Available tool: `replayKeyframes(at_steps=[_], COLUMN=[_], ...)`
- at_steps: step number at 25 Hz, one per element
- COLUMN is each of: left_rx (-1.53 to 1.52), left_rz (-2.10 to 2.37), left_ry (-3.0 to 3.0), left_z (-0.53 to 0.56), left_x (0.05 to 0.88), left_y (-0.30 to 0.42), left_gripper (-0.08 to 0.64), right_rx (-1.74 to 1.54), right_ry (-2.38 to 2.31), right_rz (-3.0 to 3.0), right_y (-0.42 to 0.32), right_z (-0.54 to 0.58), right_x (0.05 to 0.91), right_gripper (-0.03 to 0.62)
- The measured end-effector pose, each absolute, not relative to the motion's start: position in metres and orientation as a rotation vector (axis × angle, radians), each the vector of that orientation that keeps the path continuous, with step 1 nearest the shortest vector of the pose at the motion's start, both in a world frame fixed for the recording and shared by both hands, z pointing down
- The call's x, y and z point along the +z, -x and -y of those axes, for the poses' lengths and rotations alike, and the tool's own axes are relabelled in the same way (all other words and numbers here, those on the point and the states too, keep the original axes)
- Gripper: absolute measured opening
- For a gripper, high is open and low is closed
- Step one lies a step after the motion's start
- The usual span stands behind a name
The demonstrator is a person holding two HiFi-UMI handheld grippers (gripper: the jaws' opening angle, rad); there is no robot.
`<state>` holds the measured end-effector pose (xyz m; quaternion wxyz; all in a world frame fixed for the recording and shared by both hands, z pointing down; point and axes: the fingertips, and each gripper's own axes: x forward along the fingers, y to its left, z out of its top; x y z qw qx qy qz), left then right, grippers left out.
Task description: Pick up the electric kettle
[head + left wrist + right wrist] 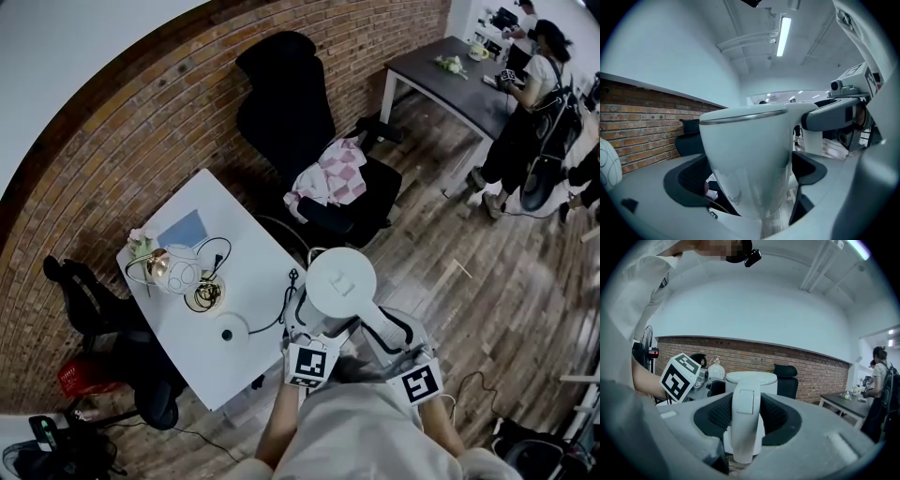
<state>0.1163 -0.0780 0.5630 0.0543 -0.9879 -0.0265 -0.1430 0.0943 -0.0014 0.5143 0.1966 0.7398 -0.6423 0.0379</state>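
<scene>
The right hand-held gripper (746, 416) pinches the handle of the electric kettle (751, 377), the left hand-held gripper (749, 176) clamping its body.

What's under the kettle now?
Only wood floor shows below the kettle, seen from the left gripper view; no table there. In the head view, its body covers whatever lies directly beneath.

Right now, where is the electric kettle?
In the head view the electric kettle is at lower centre, just right of the white table, held between the left tool on its body and the right tool on its handle.
</scene>
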Motion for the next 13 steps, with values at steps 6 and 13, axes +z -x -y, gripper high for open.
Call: replayKeyframes(at_steps=[6,13], left_rx=[-0.41,-0.394], left_rz=[0.076,0.073], left_ry=[3.002,2.999], left_z=[0.078,0.077], left_x=[0.559,0.551], left_y=[-0.112,-0.102], left_gripper=[0.565,0.565], right_rx=[-0.001,-0.015], right_ry=[-2.202,-2.211], right_rz=[1.851,1.852], right_y=[-0.09,-0.08], right_z=[0.007,0.007], right_x=[0.492,0.484], right_gripper=[0.163,0.163])
